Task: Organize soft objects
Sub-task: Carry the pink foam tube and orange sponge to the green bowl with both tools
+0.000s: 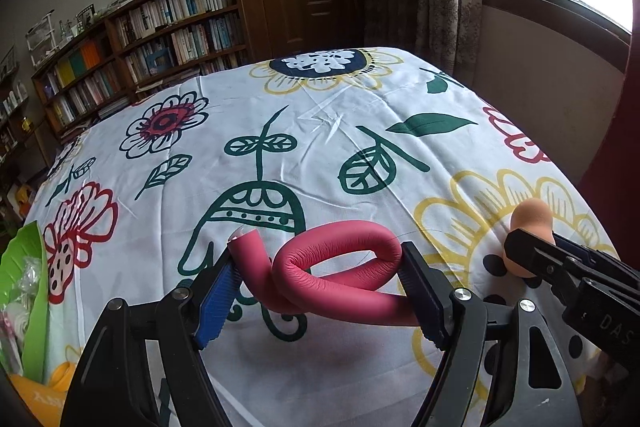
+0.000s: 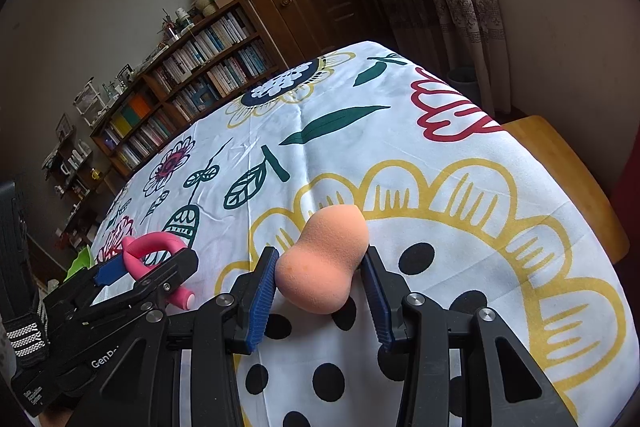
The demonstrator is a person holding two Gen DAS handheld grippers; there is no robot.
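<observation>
Left tongs [image 1: 320, 291] sit low over the bench [image 1: 320, 147], which is covered by a white cloth printed with flowers and leaves. Jaws spread wide, straddling a pink foam roller [image 1: 340, 267] bent into a loose loop with its ends crossing. The right pad touches the outer bend of the loop; the left blue pad [image 1: 216, 303] lies just beside the roller's free end at 10 o'clock of the loop. Contact on that side cannot be confirmed, so a firm grip is not evident. The roller rests on the cloth over the green bell-shaped print. In the right wrist view, the right tongs [image 2: 320, 291] bracket a peach gourd-shaped makeup sponge [image 2: 320, 263] at its lower, rounder part. Left pad touches the sponge's side; right pad is just beside it, with a thin gap possibly remaining. Sponge looks undeformed, narrow end pointing toward 12 o'clock, lying on the yellow flower print with black dots. The two tongs are near each other: the left tongs and roller appear at 9 o'clock in the right wrist view, the sponge and right tongs at 3 o'clock in the left wrist view. A green bag [image 1: 28, 291] sits at the bench's edge at 9 o'clock; a bookshelf [image 1: 140, 39] stands beyond at 11 o'clock.
</observation>
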